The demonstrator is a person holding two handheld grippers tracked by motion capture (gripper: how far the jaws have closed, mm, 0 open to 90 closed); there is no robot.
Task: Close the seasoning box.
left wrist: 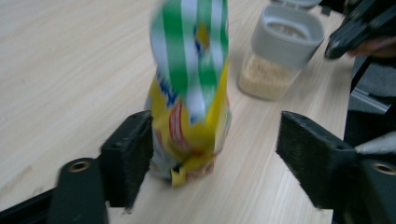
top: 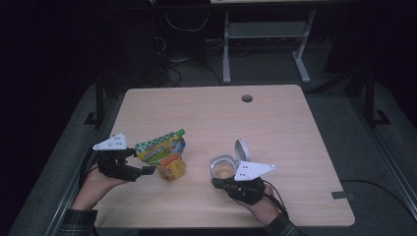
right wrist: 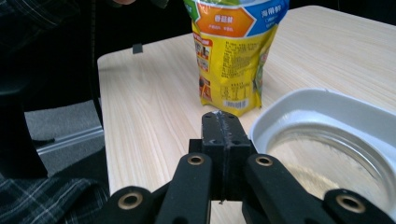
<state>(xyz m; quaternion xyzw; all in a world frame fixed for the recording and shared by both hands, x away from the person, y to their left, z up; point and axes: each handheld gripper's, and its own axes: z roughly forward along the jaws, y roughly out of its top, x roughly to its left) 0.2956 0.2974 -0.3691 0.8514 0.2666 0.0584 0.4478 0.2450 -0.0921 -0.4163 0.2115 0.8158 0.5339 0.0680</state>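
Approach stage: the left gripper (left wrist: 212,154), jaws spread wide, straddles the upright snack pouch (top: 164,156) at the table's (top: 295,132) left front, while the right gripper (right wrist: 221,135) (jaws pressed together, empty) waits beside the open-lidded container (top: 223,168); closing likely follows.

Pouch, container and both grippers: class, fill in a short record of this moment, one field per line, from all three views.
pouch: yellow-green snack bag, upright on the table
container: clear with grey rim, lid flipped open, pale grains inside
left gripper: open, jaws either side of the pouch base
right gripper: shut, empty, beside the container rim
pouch seal: cannot tell
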